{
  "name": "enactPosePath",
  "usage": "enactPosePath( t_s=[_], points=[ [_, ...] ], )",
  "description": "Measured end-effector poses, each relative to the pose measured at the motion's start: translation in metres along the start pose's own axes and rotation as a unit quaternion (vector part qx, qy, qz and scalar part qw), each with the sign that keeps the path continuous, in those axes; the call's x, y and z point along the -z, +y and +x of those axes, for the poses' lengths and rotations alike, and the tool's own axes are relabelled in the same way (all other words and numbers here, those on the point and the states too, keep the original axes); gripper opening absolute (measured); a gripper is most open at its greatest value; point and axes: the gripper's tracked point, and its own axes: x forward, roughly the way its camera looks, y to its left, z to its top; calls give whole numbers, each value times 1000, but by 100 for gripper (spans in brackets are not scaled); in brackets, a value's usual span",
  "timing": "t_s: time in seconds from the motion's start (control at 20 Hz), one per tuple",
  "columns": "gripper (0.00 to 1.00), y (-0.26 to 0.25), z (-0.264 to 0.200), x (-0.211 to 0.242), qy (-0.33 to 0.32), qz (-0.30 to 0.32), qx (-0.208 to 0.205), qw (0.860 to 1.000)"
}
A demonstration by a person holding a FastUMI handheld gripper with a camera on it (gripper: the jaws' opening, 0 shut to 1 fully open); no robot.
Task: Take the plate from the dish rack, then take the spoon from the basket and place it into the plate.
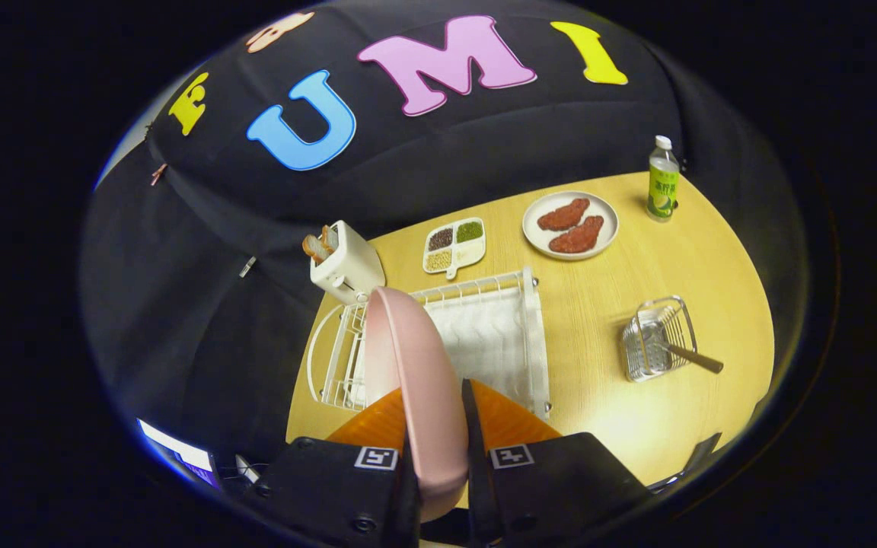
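In the gripper view, the gripper point(438, 449) holds the pink plate point(417, 380) on edge, both fingers pressed against its two faces, so the claw is narrow and clamped on it. The plate's lower rim is hidden between the fingers, and the plate itself covers part of the white dish rack point(484, 335) just beyond it. The rack's left end curves out past the plate; what lies in its near corner is hidden.

To the right, well apart from the rack, a wire basket point(655, 339) stands on the wooden table point(598, 304). The spoon point(686, 356) lies in it with its handle sticking out over the rim; its bowl is hard to make out through the wires.

Beyond the rack are a white toaster point(347, 266) with bread in its slots, a divided tray of grains point(454, 245), a plate of red meat slices point(570, 224) and a bottle point(663, 180) with a green label, whose print is too small to read.
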Motion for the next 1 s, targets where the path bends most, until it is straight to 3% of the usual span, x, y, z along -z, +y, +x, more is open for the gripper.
enactPosePath(
  t_s=[0.25, 0.5, 1.0],
  points=[
    [29, -48, -15, 73, 34, 37, 10, 999],
    [29, -85, 9, 140, 70, 68, 23, 995],
    [29, -98, 71, 181, 112, 125, 4, 986]
  ],
)
